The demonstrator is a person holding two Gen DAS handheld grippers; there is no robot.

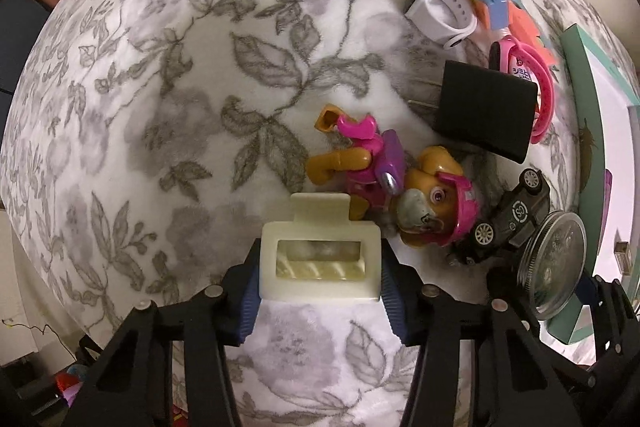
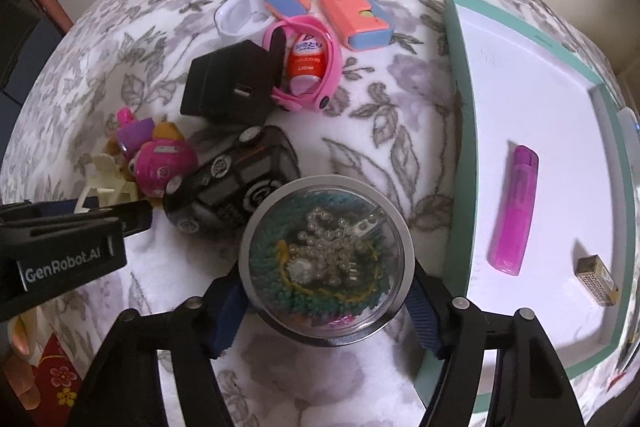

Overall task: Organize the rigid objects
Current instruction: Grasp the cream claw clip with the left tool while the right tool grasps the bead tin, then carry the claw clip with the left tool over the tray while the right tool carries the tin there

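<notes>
The right gripper [image 2: 326, 301] clamps the round clear-lidded tin [image 2: 326, 259], lid facing the camera, and the open box [image 2: 532, 131] lies just to the right of its jaws. The left gripper [image 1: 320, 283] grips a cream hair clip [image 1: 320, 257] across its long axis, with the box farther off beyond the right gripper, so the tin looks nearer to being placed.

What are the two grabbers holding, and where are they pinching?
The left gripper pinches the cream plastic clip by its two short sides. The right gripper pinches the round clear case across its rim.
</notes>
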